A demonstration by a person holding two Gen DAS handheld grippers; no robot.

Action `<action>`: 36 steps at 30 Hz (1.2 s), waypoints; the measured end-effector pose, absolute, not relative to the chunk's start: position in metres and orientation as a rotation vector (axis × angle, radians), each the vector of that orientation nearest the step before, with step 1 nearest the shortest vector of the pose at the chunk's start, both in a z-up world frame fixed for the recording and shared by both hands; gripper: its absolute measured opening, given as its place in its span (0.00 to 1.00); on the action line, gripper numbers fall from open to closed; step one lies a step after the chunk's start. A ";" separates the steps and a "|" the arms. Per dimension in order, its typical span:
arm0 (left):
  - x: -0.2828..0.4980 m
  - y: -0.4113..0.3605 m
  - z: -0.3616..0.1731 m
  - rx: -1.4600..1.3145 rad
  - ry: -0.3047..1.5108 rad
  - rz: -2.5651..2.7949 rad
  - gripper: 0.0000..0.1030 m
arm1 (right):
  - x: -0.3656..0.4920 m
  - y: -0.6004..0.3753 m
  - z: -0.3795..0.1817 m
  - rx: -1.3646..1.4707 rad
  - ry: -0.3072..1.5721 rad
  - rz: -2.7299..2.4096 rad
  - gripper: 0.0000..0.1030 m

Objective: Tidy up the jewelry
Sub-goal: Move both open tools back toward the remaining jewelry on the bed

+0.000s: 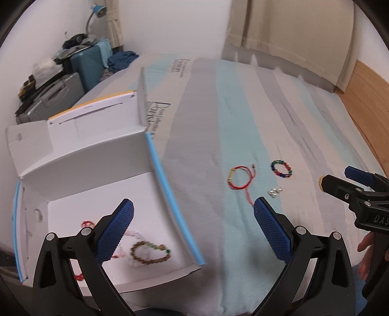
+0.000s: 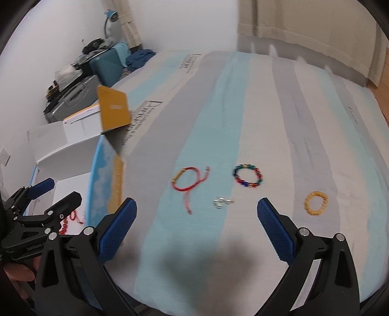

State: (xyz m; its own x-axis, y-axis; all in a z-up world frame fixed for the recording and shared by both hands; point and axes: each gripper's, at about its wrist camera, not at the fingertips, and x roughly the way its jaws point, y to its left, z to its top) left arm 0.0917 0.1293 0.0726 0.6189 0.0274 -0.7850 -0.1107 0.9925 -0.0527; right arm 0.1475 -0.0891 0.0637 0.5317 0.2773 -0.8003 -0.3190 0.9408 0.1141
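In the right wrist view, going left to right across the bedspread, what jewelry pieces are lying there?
Red cord bracelet → small silver piece → multicolored bead bracelet → yellow bead bracelet.

A big bed (image 2: 279,102) fills the room, and its sheet has blue, grey and white stripes. Behind it is a white wall (image 2: 182,21), with long cream curtains (image 2: 316,31) hanging on the right and a brown wood floor (image 1: 364,102) beside the bed. In the left corner stand a teal suitcase (image 2: 107,65), a grey suitcase (image 1: 53,94) with things piled on top, and a small blue lamp (image 1: 98,11).
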 end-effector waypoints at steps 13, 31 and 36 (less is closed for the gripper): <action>0.126 0.081 0.053 -0.062 0.921 0.015 0.94 | 0.179 -0.151 0.046 -0.002 0.971 0.256 0.93; 0.170 0.010 0.000 -0.030 0.952 -0.122 0.94 | 0.219 -0.227 -0.004 0.030 1.038 0.120 0.93; 0.181 -0.008 -0.016 -0.014 0.960 -0.152 0.94 | 0.228 -0.247 -0.018 0.042 1.054 0.083 0.93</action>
State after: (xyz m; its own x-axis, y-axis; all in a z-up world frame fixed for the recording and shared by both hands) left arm 0.1810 -0.0085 -0.0164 0.5639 -0.1354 -0.8147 0.1228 0.9893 -0.0794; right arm 0.2282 -0.2465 -0.0177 0.4910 0.0886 -0.8666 -0.0479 0.9961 0.0746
